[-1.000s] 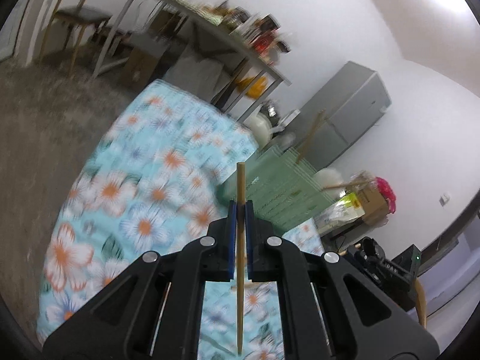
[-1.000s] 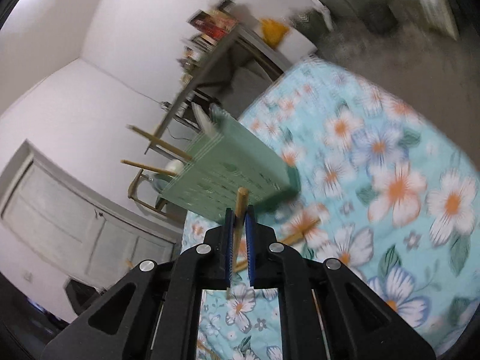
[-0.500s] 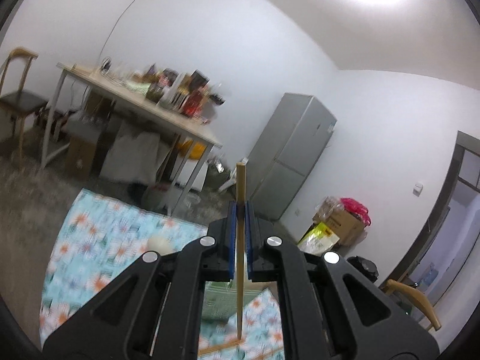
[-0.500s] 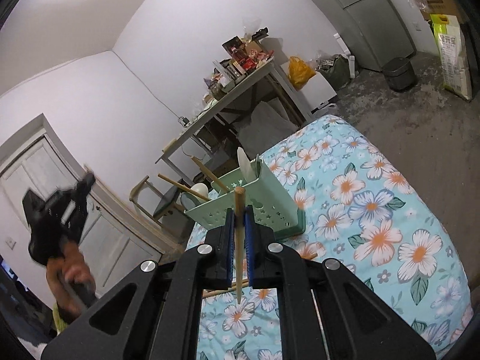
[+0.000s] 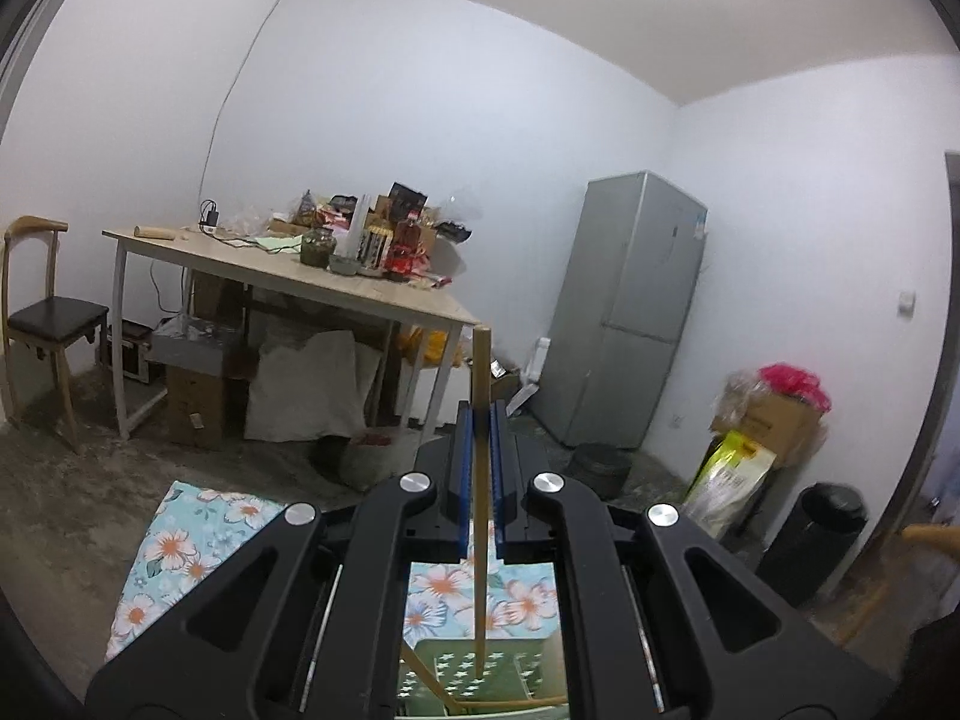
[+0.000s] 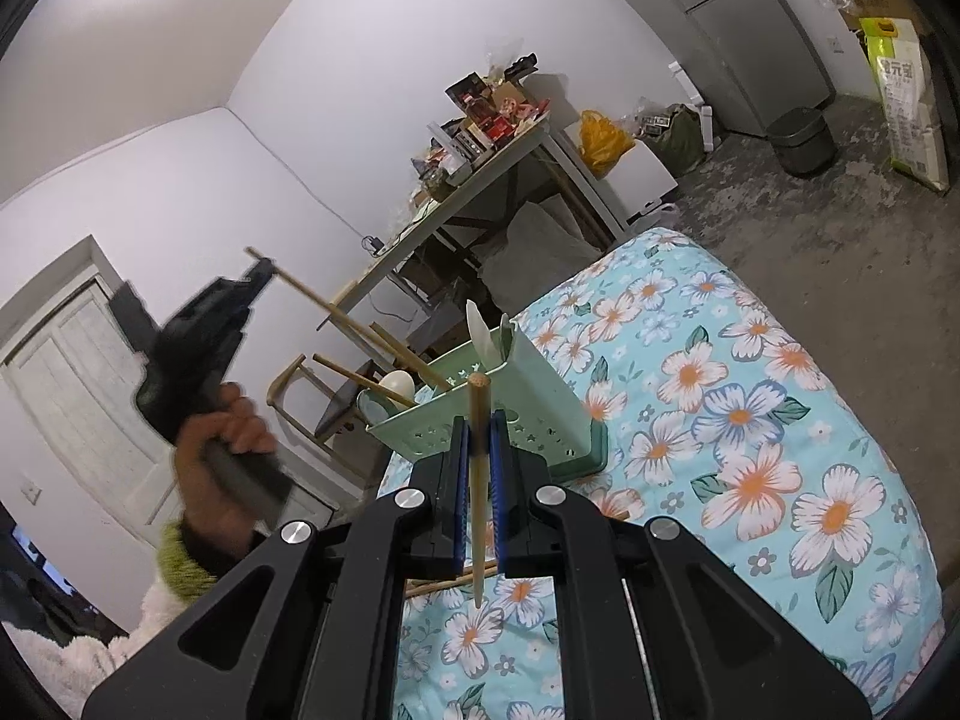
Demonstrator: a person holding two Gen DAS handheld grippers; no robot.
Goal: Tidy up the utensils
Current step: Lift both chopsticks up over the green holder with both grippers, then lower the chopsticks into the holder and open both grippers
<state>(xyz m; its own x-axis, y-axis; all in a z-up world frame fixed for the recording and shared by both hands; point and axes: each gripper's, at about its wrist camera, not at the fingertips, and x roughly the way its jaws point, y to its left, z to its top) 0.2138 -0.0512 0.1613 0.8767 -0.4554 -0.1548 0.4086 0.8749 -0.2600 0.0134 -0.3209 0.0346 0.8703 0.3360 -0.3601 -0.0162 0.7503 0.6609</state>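
Observation:
My left gripper (image 5: pixel 479 414) is shut on a wooden chopstick (image 5: pixel 480 480), held upright with its lower tip over the green utensil holder (image 5: pixel 480 678). In the right wrist view the left gripper (image 6: pixel 258 276) hangs high to the left of the holder (image 6: pixel 510 414), its chopstick (image 6: pixel 360 324) slanting down into it. My right gripper (image 6: pixel 477 438) is shut on another chopstick (image 6: pixel 478 480), held near the holder's front. The holder has a white spoon (image 6: pixel 483 336), a round white piece (image 6: pixel 397 385) and chopsticks in it. One chopstick (image 6: pixel 450 582) lies on the floral cloth (image 6: pixel 750 420).
A wooden table (image 5: pixel 288 282) cluttered with jars and packets stands behind, with boxes and a sack under it. A chair (image 5: pixel 42 324) is at the left, a grey fridge (image 5: pixel 630 312) at the right, bins and bags by the wall.
My left gripper has lifted and tilted up from facing the cloth to facing the room, bringing its chopstick tip over the holder. My right gripper drew back slightly and steadied.

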